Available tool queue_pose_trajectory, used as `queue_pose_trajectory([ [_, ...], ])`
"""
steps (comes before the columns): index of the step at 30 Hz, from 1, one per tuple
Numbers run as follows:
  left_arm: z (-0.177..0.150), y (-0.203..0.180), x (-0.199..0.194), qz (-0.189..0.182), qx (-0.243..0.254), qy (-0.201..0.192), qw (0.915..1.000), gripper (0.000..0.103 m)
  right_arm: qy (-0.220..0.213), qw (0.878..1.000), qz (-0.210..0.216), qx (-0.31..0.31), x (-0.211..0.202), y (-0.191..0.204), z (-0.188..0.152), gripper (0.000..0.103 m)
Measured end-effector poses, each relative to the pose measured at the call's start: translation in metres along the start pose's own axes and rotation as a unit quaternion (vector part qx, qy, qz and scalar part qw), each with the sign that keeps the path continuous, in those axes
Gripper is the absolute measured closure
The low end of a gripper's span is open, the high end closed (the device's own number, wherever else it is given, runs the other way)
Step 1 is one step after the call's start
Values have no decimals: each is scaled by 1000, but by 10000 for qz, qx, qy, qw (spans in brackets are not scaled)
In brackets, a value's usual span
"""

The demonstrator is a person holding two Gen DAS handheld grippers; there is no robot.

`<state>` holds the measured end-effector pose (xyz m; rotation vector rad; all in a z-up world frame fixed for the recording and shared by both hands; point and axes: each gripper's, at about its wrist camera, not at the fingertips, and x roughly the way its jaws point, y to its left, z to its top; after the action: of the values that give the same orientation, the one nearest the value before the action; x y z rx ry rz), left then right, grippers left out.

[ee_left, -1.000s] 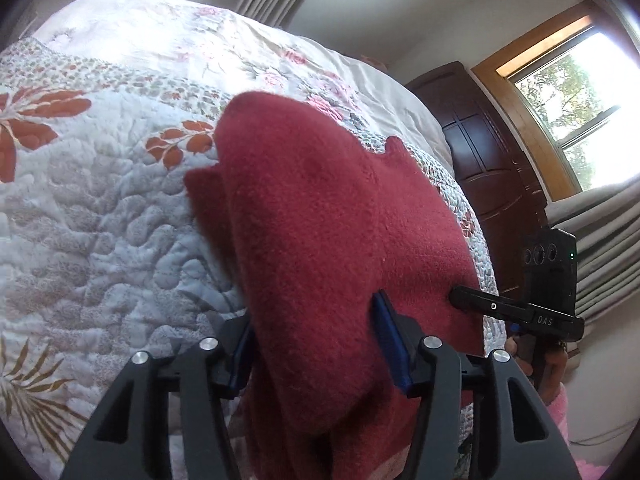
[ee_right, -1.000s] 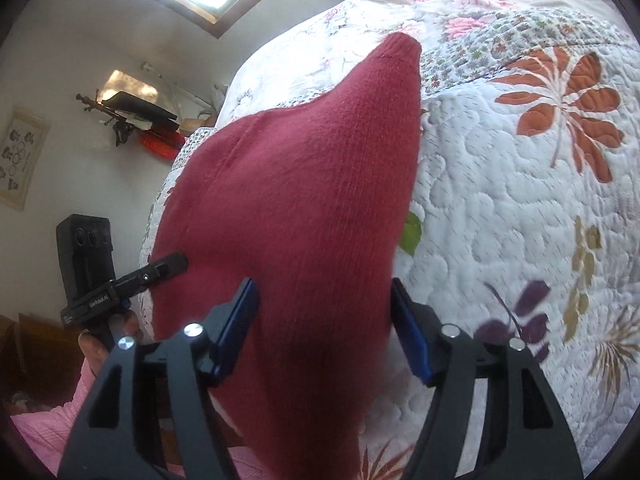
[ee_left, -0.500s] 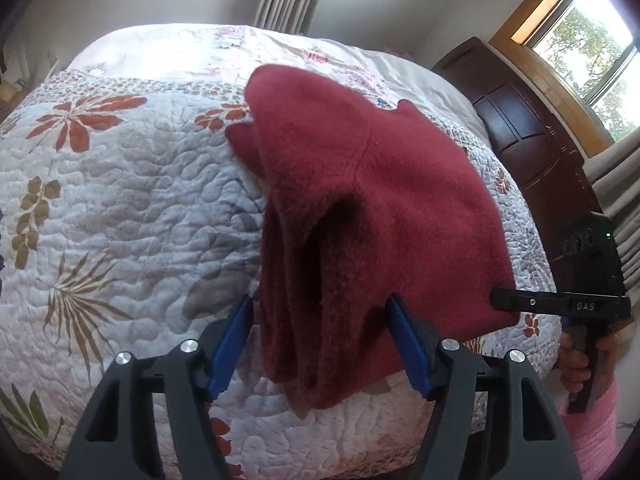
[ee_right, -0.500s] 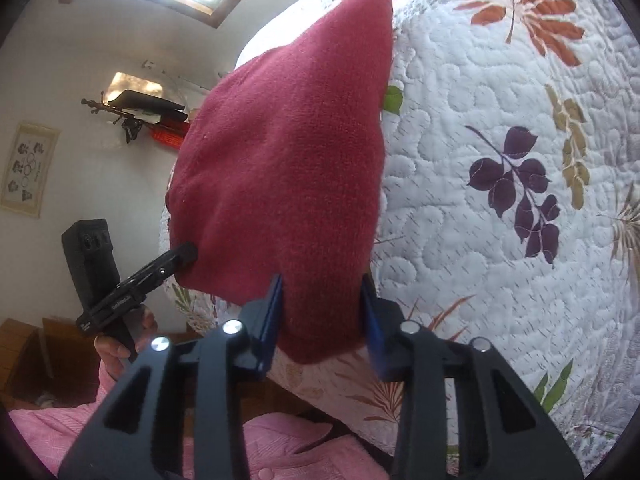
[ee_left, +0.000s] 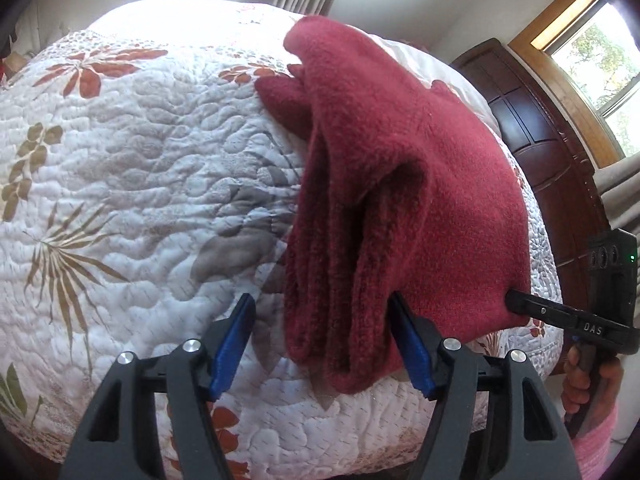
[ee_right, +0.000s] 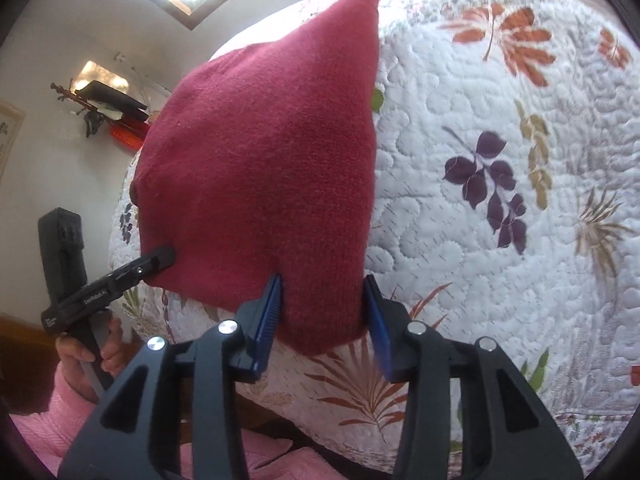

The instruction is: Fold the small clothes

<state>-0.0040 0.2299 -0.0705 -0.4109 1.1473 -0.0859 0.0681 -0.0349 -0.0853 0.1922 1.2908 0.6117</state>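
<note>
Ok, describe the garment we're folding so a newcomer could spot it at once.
Start at the bed's white quilt printed with leaves. On it, near the edge closest to the person, lies the dark red fleece garment, its near corners between the fingers of both grippers. It is the only plain, solid-coloured fabric there.

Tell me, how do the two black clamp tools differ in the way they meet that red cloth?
The left gripper stands wide, with quilt showing between one blue pad and the red garment; the right gripper has both pads pressing the cloth. The left gripper faces bunched, layered folds; the right gripper faces one smooth corner. Both sit at the garment's near edge.
</note>
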Motion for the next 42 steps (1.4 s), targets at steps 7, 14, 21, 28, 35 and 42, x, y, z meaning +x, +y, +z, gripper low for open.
queue_pose_trajectory([
  [7,-12,-14,-32,427,136,-229,9987,31,-279,9953,-859,-364,-25,25,-9,36],
  [14,-21,-16,-60,656,-12,-388,9971,24,-403,9929,-1011,-473,-42,45,-16,22],
  [21,-31,-28,-71,856,195,-309,9957,18,-477,9907,-1188,-454,-53,56,-22,13],
  [28,-37,-40,-78,1215,386,-364,9912,11,-486,9904,-1231,-400,-60,60,-28,11],
  [35,-40,-48,-90,1352,417,-464,9889,11,-508,9885,-1350,-457,-67,70,-32,10],
  [42,-45,-56,-102,1384,460,-550,9878,10,-583,9861,-1456,-542,-75,83,-37,9],
])
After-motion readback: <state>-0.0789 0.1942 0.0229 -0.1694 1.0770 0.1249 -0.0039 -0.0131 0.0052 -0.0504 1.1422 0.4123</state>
